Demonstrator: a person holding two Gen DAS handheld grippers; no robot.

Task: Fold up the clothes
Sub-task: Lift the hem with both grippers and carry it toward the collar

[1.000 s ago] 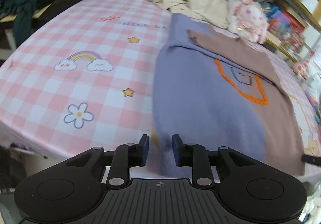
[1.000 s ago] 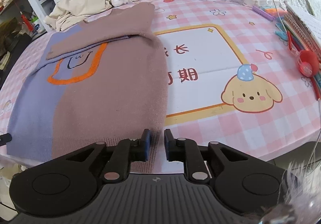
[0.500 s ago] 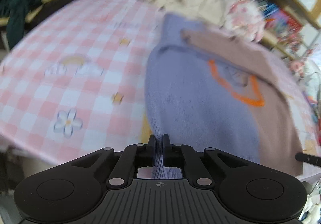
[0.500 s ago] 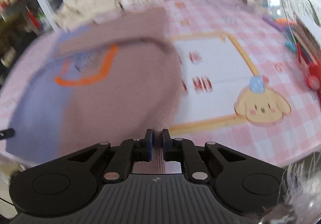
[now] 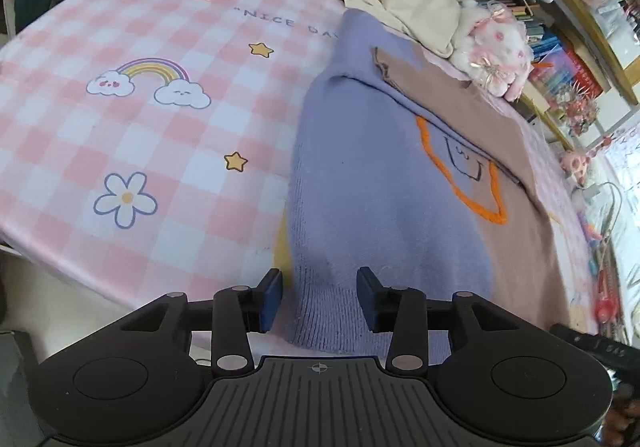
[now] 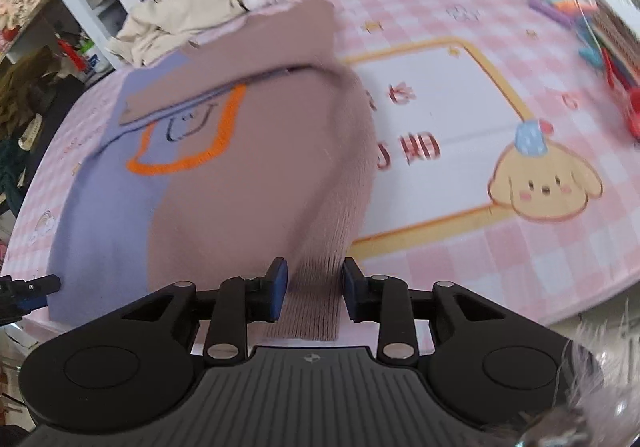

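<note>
While sweater (image 5: pixel 384 207) lies at tabletop (image 5: pixel 120 119) near edge, hem corners sit between spread fingers of left gripper (image 5: pixel 319 299) and right gripper (image 6: pixel 311 289); contact unclear, right view blurred.

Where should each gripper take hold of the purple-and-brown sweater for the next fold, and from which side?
Grip the ribbed bottom hem of the sweater, one corner each: the left gripper on the purple corner, the right gripper on the brown corner. Come in from the near table edge, where the hem overhangs between open jaws.
</note>
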